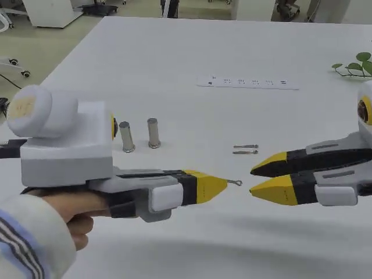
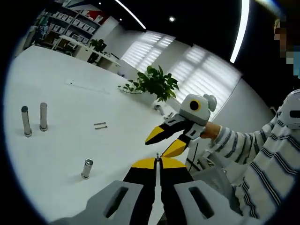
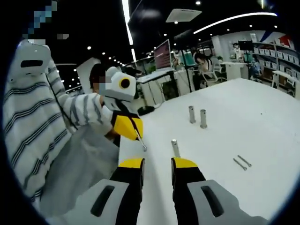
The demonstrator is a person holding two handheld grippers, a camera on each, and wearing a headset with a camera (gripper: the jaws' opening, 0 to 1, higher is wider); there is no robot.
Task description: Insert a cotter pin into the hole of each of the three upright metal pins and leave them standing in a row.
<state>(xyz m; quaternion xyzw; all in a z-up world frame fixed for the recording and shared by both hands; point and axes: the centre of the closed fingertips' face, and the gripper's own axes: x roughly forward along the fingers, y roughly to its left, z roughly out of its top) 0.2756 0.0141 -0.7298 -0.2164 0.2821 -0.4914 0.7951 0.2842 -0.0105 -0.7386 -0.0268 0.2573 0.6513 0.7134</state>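
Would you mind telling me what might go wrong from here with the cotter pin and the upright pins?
1. The left gripper pinches the cotter pin at its very tips. The pin may slip or twist if the open right gripper tries to take hold of it.
2. The third pin stands by itself close to the left gripper, so a careless sweep could topple it.

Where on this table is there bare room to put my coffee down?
Bare tabletop lies beyond the power strip, and between it and the two loose cotter pins. The near edge below the left hand-held gripper and right hand-held gripper is free. Crowded: around the upright pins and between gripper tips.
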